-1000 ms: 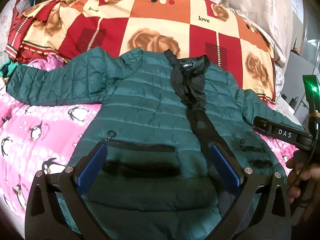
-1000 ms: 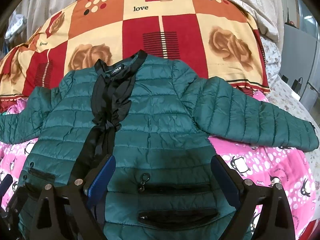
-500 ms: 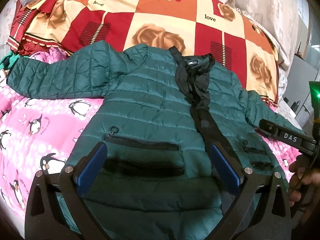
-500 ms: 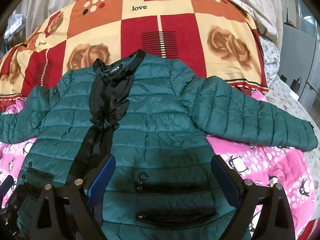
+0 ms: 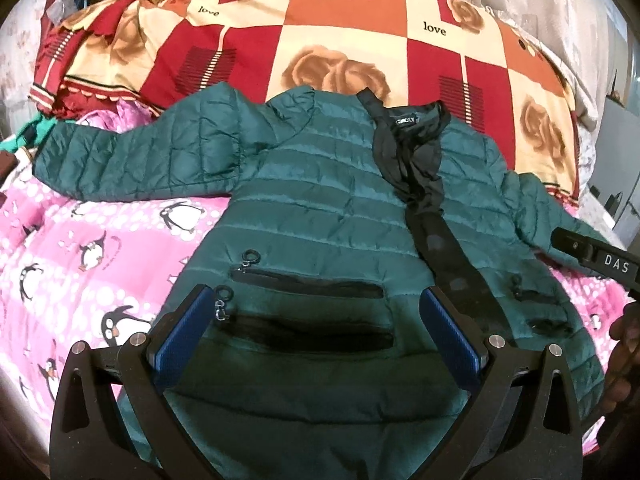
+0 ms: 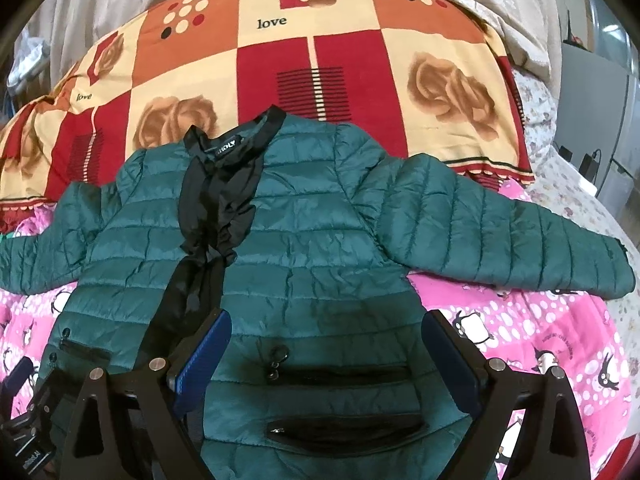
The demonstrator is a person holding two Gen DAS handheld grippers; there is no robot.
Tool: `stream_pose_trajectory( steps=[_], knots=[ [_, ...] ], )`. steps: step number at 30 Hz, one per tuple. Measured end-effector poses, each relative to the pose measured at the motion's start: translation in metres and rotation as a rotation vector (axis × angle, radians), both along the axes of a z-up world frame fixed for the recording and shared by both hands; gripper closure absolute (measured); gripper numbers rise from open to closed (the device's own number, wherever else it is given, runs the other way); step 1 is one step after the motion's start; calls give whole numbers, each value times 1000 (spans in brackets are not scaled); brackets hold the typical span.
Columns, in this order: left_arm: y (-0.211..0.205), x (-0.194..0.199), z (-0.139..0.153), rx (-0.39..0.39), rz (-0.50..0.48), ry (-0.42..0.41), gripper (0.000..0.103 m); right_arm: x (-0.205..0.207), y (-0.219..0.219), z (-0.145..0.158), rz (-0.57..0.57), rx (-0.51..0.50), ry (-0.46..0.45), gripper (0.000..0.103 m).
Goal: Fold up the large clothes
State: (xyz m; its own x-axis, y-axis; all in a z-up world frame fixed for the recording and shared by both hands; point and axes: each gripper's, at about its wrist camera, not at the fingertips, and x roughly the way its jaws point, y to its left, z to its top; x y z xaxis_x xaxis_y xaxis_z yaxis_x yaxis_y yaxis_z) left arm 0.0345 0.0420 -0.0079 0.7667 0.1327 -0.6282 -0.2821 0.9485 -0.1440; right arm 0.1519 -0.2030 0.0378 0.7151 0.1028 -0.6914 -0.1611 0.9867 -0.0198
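A dark green quilted jacket (image 5: pixel 320 216) (image 6: pixel 320 264) lies front up and spread flat on the bed, with a black placket and collar. Its sleeves stretch out to both sides: one sleeve (image 5: pixel 132 160) at the left, the other sleeve (image 6: pixel 500 240) at the right. My left gripper (image 5: pixel 318 316) hovers open over the jacket's lower left pockets, nothing between its blue pads. My right gripper (image 6: pixel 326 340) is open above the lower right pockets, also holding nothing. The jacket's bottom hem is hidden behind the gripper frames.
A pink penguin-print blanket (image 5: pixel 80 256) (image 6: pixel 540 332) covers the bed under the jacket. A red, orange and cream rose-patterned quilt (image 5: pixel 360 40) (image 6: pixel 320 60) is bunched behind the collar. The right gripper's body (image 5: pixel 592 258) and a hand (image 5: pixel 624 344) show at the left view's right edge.
Both grippers have drifted back and slightly up, so the jacket sits lower and more of the quilt shows. The jacket has not moved and both grippers stay open.
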Motion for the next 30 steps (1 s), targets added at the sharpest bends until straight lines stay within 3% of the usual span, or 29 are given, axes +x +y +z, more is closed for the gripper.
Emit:
stream_pose_trajectory(
  steps=[9, 30],
  knots=[
    [2, 2, -4, 51, 43, 43, 0, -2, 8, -7, -1, -40, 10, 8],
    [3, 4, -6, 56, 59, 62, 0, -3, 12, -10, 5, -55, 14, 8]
  ],
)
